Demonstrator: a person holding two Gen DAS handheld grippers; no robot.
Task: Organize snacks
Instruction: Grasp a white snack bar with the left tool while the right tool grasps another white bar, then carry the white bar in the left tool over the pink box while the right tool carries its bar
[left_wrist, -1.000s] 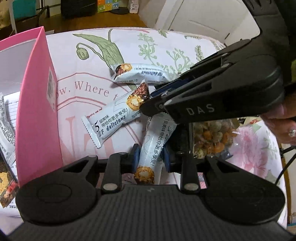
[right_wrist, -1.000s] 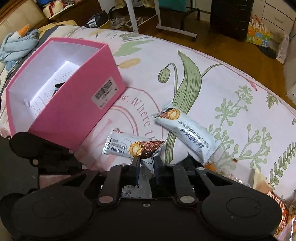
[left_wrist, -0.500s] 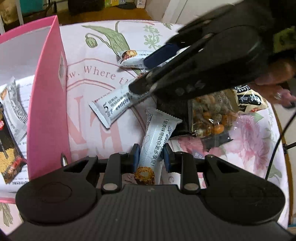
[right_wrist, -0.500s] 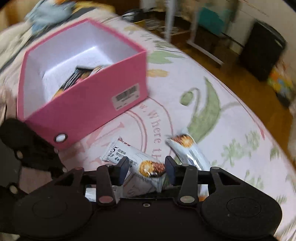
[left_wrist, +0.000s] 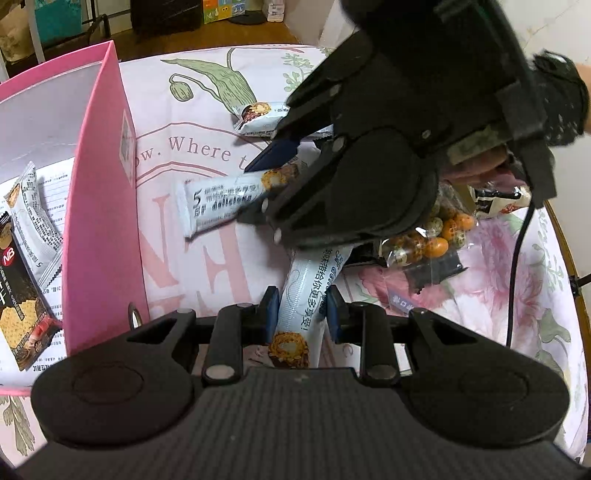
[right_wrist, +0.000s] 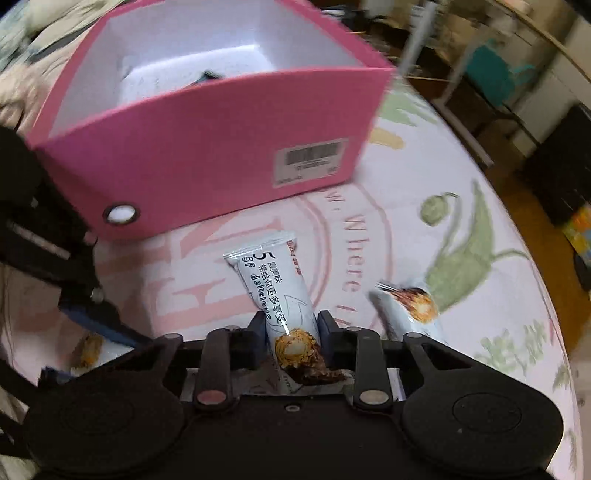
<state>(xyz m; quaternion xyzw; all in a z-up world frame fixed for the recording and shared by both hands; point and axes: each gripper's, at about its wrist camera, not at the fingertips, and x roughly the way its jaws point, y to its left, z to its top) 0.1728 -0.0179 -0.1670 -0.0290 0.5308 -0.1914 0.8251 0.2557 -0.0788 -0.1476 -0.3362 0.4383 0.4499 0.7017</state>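
My left gripper (left_wrist: 300, 309) is shut on a white snack bar (left_wrist: 308, 295) and holds it over the tablecloth, right of the pink box (left_wrist: 101, 206). My right gripper (right_wrist: 291, 325) is shut on a second white snack bar (right_wrist: 279, 291), held before the pink box (right_wrist: 207, 162). In the left wrist view the right gripper (left_wrist: 266, 188) hangs above mine with that bar (left_wrist: 221, 201) in its fingers. A third white bar (left_wrist: 258, 118) lies farther back; it also shows in the right wrist view (right_wrist: 410, 310). The box holds several snacks (left_wrist: 22, 273).
A clear bag of round orange and speckled snacks (left_wrist: 424, 243) and a dark packet (left_wrist: 495, 201) lie at the right on the floral tablecloth (left_wrist: 207, 92). The table's round edge (left_wrist: 569, 258) runs down the right. Furniture stands on the wooden floor beyond.
My right gripper opened around the second white bar, shut on it and lifted it toward the pink box. My left gripper has kept its bar and drawn back a little.
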